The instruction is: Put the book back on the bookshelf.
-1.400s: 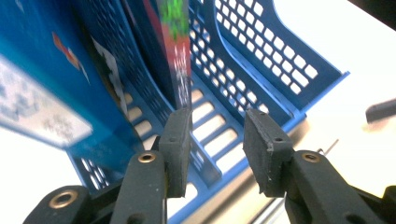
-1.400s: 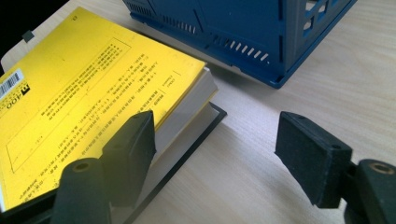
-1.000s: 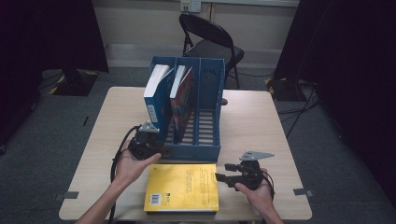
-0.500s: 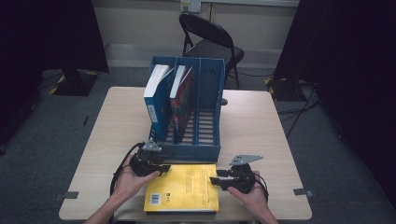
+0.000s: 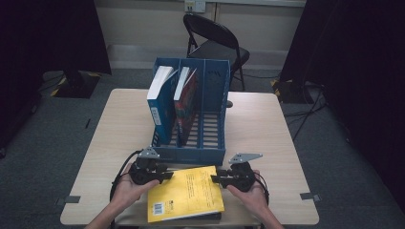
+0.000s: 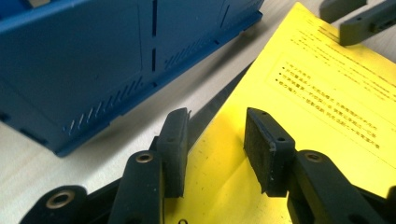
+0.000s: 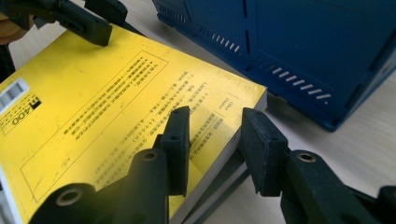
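Find the yellow book (image 5: 186, 193) lying flat at the front edge of the table (image 5: 267, 124), just in front of the blue file rack (image 5: 191, 155). Seems to rest on something dark (image 7: 219, 186), maybe another book; hard to tell.

Note the left gripper (image 5: 167, 175) at the book's far left corner, and the right gripper (image 5: 213, 179) at its far right corner. Both with jaws apart, just now closing in, with a bit of the book's edge between them. Not pinching yet.

Watch out for these slips:
- Could pinch only the top cover and a few pages, so that the book flops open on the way up. Caused by jaws sitting too high on the edge.
- Could grab the dark thing below as well. Caused by jaws reaching too low.
- Could tip the book if one side grips before the other.
- Could bump the rack's front wall, so close to both grippers.

Look inside the rack, with three slots side by side:
- Left slot: holds a blue and white book (image 5: 160, 102), standing up and leaning a little.
- Middle slot: holds a red book (image 5: 188, 102), also standing.
- Right slot (image 5: 213, 129): holds no book, so probably the best place for the yellow one.
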`<state>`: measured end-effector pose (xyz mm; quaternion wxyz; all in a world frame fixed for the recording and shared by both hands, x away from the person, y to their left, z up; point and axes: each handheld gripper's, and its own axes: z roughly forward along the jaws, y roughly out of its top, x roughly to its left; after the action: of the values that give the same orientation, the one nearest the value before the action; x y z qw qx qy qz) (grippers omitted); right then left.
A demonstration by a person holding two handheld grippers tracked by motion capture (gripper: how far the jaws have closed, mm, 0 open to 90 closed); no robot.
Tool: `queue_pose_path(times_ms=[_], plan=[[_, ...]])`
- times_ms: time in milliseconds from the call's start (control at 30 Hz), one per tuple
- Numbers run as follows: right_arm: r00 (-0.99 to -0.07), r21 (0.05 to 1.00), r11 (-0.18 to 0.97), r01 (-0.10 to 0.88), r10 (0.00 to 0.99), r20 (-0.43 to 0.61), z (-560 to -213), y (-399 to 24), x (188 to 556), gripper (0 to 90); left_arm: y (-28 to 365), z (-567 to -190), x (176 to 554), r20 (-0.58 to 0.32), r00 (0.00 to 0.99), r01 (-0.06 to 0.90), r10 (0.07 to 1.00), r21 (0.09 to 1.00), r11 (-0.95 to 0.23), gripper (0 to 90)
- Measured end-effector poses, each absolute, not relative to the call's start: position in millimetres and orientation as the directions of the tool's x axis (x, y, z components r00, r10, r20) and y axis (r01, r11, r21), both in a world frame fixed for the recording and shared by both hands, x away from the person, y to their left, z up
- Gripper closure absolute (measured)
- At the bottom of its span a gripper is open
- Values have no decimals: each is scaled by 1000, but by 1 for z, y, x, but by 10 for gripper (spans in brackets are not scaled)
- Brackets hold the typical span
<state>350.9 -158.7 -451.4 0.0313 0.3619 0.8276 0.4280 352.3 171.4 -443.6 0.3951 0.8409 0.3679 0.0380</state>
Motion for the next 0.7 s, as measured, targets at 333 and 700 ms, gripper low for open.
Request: queue_pose_path(times_ms=[333,700], plan=[[-772,745,406,529,595,224,-451,-134,366,657,174,-445,330,-221,728,580,649,703,-411,569],[-790,764,407,500,576,210,-444,-132,352,533,180,-448,334,-250,756,568,605,710,-416,551]])
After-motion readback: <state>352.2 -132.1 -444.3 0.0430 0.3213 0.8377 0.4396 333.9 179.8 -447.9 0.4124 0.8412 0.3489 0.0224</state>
